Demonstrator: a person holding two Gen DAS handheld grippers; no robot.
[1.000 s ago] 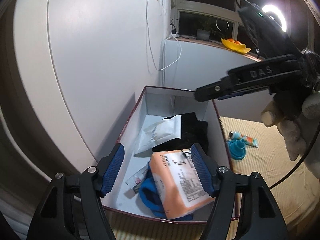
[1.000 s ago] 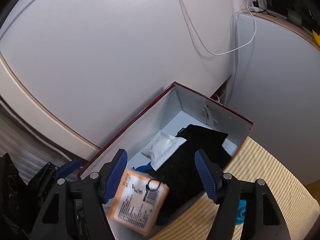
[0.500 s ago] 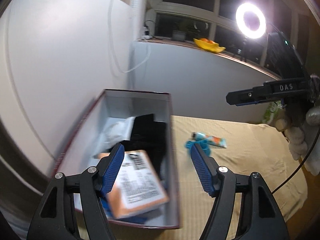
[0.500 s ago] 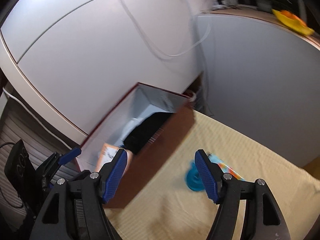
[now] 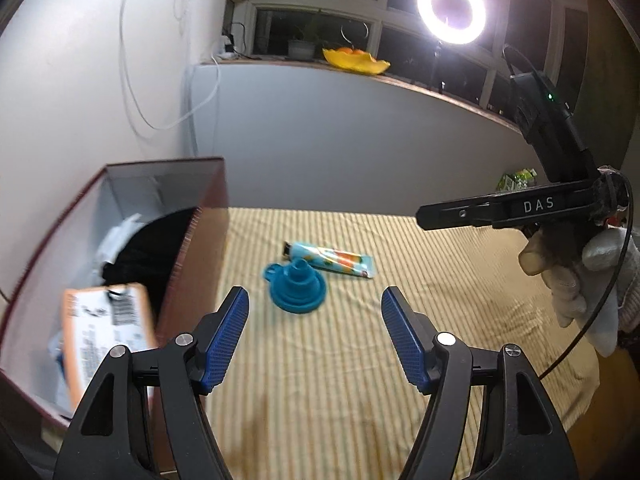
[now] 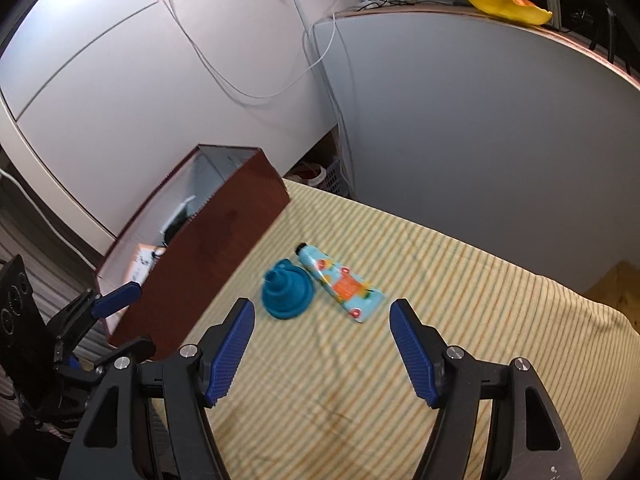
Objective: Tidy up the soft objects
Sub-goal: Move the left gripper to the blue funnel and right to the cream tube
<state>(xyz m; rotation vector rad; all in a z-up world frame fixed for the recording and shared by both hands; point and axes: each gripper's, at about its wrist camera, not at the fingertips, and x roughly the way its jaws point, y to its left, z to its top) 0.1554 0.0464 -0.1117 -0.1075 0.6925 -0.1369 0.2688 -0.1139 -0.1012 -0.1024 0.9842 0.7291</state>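
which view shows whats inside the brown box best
Left wrist view: it looks into the brown box, showing the orange packet and dark cloth. Right wrist view mostly shows its outer wall, only a sliver of the inside.

We read "DAS" in white capitals on the black bar of the right gripper (image 5: 496,210), at three o'clock. The orange packet (image 5: 108,332), at eight o'clock, carries print too blurred to read.
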